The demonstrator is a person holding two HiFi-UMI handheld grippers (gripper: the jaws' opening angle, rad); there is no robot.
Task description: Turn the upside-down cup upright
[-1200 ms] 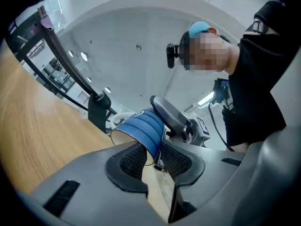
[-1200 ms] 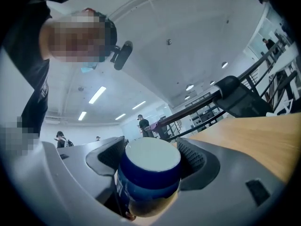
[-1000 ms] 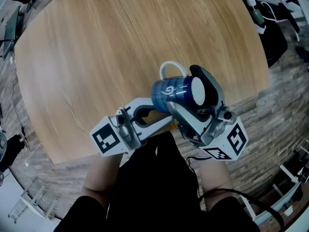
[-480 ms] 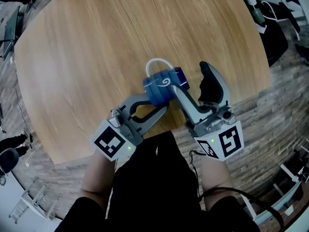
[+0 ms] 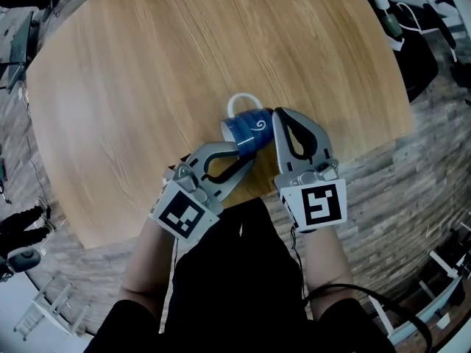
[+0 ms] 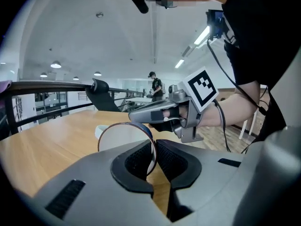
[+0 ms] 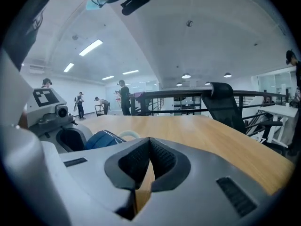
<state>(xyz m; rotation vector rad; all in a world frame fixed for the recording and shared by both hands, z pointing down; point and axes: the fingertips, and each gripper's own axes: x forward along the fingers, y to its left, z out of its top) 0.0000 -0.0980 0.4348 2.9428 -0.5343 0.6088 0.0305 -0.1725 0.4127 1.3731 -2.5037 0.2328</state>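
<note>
Cup (image 5: 246, 132) in the head view is blue with a white handle and lies tipped on its side near the front edge of the round wooden table (image 5: 147, 72), mouth toward the person. By my reading the turn is about halfway done. The left gripper (image 5: 244, 157) meets the cup at its rim, and the right gripper (image 5: 285, 116) sits just beside it with its jaws together. In the left gripper view, the left gripper (image 6: 154, 154) has just been closing a little and now pinches the thin rim of the cup (image 6: 124, 138), with the white inside facing the camera. Whether the cup rests on the table (image 6: 47, 140) is hidden. The next move probably needs a further roll of that wrist until the mouth faces up, the base set flat, then a release. In the right gripper view, the right gripper (image 7: 149, 142) has just closed on nothing, with the cup (image 7: 101, 139) off to its left. The pale tabletop (image 7: 211, 131) is bare; beyond it are a black chair (image 7: 225, 102), a dark railing (image 7: 188, 94) and people (image 7: 123, 95) in a bright hall.
</note>
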